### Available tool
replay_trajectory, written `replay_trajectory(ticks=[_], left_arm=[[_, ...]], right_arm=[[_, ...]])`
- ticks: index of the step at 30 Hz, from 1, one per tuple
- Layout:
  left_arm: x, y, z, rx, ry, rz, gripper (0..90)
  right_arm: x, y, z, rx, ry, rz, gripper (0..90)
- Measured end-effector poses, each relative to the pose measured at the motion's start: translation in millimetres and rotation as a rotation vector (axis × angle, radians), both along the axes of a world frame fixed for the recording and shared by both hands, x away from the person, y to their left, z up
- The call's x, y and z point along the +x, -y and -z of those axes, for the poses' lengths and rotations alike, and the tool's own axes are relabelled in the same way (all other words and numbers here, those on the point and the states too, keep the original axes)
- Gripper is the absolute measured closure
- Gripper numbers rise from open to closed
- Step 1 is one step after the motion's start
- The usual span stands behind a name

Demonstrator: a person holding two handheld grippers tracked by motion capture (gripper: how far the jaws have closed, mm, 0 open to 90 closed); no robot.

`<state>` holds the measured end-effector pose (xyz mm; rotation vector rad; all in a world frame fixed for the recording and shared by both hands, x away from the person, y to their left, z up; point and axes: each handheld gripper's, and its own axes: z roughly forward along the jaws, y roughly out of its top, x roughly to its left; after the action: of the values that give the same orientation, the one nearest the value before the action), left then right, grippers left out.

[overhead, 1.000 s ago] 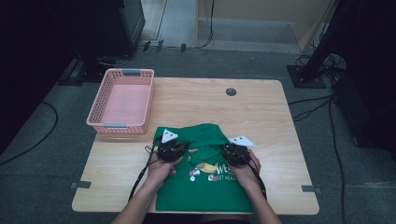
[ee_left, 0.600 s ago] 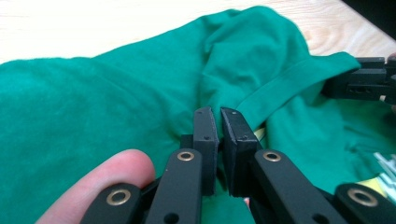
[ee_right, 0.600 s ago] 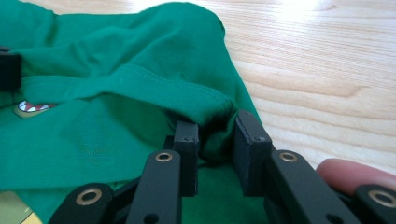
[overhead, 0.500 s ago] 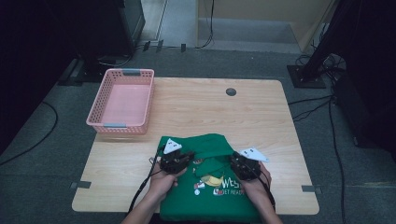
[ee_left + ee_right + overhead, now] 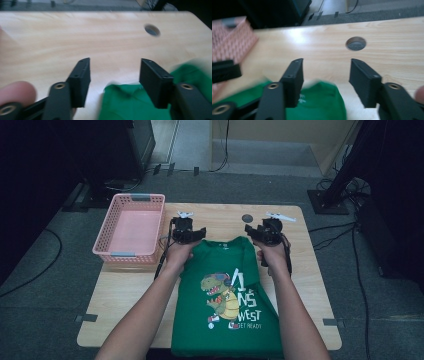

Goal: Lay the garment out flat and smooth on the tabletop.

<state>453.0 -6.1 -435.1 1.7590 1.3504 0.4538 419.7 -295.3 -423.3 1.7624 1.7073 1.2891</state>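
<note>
Both grippers have travelled from the near edge toward the far half of the table since the earlier pictures, and the green T-shirt (image 5: 227, 295), bunched up near the person before, now lies spread flat with its dinosaur print facing up.

At the left of the high view, a pink basket (image 5: 130, 227) sits on the table (image 5: 125, 295), just beside the left gripper (image 5: 186, 231). That gripper rests at the shirt's left shoulder, the forearm reaching straight up from the bottom edge. The left gripper view adds what the high view cannot: its jaws stand wide apart with bare wood between them and the green cloth's edge (image 5: 125, 100) lying just short of the jaw tips, not clamped. A fingertip blurs into that view's lower left corner.

Farther right, the right gripper (image 5: 267, 231) sits at the shirt's right shoulder, arm likewise extended. Its own view shows jaws wide open, with the collar (image 5: 317, 100) below and between them, the round cable hole (image 5: 355, 43) ahead, and the basket smeared at the left.

The shirt's hem is cut off at the bottom of the high view.
</note>
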Motion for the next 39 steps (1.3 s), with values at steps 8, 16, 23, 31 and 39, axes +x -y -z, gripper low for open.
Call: replay_trajectory(ticks=[8,16,23,31,39], left_arm=[[-10.6,-10.5,8.5,-0.02,0.014,0.04,38.3],[-19.9,-15.8,27.1,-0.02,-0.023,0.055,38.3],[-31.1,-6.7,48.9,0.007,-0.046,0.097,38.3],[-31.7,0.3,73.2,0.013,-0.087,0.095,38.4],[-31.8,-0.2,81.4,0.035,-0.075,0.105,38.6]], right_arm=[[-17.9,7.9,7.7,-0.041,0.021,-0.037,38.6],[-37.8,9.3,38.0,-0.153,-0.07,-0.049,45.6],[-51.2,30.8,59.1,-0.104,-0.145,-0.054,62.2],[-48.9,41.2,68.9,-0.008,-0.182,-0.067,68.7],[-41.9,49.6,79.1,0.096,-0.261,-0.077,79.9]])
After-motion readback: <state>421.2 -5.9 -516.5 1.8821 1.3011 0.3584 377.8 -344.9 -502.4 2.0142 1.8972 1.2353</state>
